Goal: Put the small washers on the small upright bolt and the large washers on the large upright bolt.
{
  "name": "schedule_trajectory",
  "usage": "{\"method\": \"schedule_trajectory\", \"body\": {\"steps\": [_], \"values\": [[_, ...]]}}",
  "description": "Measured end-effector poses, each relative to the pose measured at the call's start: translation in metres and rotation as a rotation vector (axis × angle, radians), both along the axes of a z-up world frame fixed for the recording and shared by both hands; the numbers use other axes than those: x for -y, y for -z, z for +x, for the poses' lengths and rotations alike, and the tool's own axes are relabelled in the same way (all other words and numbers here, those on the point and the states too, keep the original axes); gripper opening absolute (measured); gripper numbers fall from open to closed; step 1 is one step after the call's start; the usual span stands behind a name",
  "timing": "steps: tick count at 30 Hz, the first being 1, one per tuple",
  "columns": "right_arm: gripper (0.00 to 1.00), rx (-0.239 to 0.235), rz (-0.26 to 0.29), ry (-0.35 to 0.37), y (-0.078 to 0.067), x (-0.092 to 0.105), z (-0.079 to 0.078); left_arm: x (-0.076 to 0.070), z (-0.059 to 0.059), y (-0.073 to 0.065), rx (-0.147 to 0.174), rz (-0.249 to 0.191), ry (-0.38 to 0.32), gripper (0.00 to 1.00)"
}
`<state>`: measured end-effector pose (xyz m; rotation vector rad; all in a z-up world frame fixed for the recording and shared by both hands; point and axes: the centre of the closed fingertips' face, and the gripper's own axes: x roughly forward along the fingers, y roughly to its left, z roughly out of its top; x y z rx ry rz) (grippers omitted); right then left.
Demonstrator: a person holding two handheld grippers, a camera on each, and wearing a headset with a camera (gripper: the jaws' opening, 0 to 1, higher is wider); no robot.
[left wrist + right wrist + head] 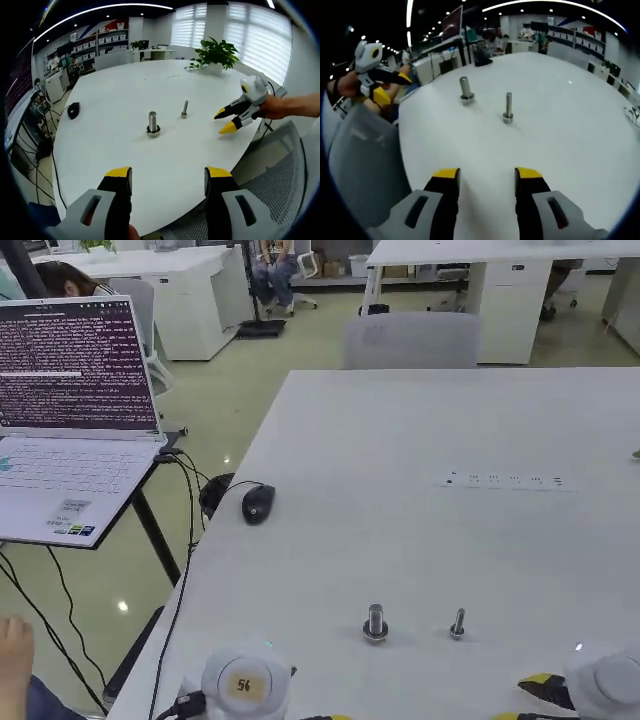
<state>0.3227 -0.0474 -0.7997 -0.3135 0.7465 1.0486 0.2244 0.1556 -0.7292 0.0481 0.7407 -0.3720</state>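
On the desk (400,490), large bolt (375,623) stands left of small bolt (457,624). Both left tongs (167,175) and right tongs (485,175) apart, empty. Advise: grip one washer edgewise, lower squarely over its bolt.

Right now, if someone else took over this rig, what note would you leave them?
Left claw: open, empty, held at the table's near edge.
Right claw: open, empty, short of the bolts.
Large bolt and small bolt stand upright side by side, apart, near the table's front.
Done: nothing certain; both shafts look bare, bases too small to judge.
Left: likely every washer, small on small bolt, large on large.
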Motion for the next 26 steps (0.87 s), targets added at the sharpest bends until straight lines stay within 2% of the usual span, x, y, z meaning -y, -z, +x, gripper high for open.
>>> {"method": "schedule_trajectory", "body": {"steps": [4, 16, 26], "values": [[0.47, -0.002, 0.039, 0.044, -0.001, 0.003, 0.000, 0.001, 0.002, -0.002, 0.004, -0.003, 0.008, 0.58], [0.49, 0.006, 0.062, 0.067, -0.001, -0.001, -0.004, 0.012, 0.002, -0.001, -0.003, 0.005, 0.040, 0.58], [0.48, -0.001, 0.060, 0.076, 0.005, 0.003, -0.019, 0.016, -0.002, -0.001, -0.005, 0.009, 0.039, 0.58]]}}
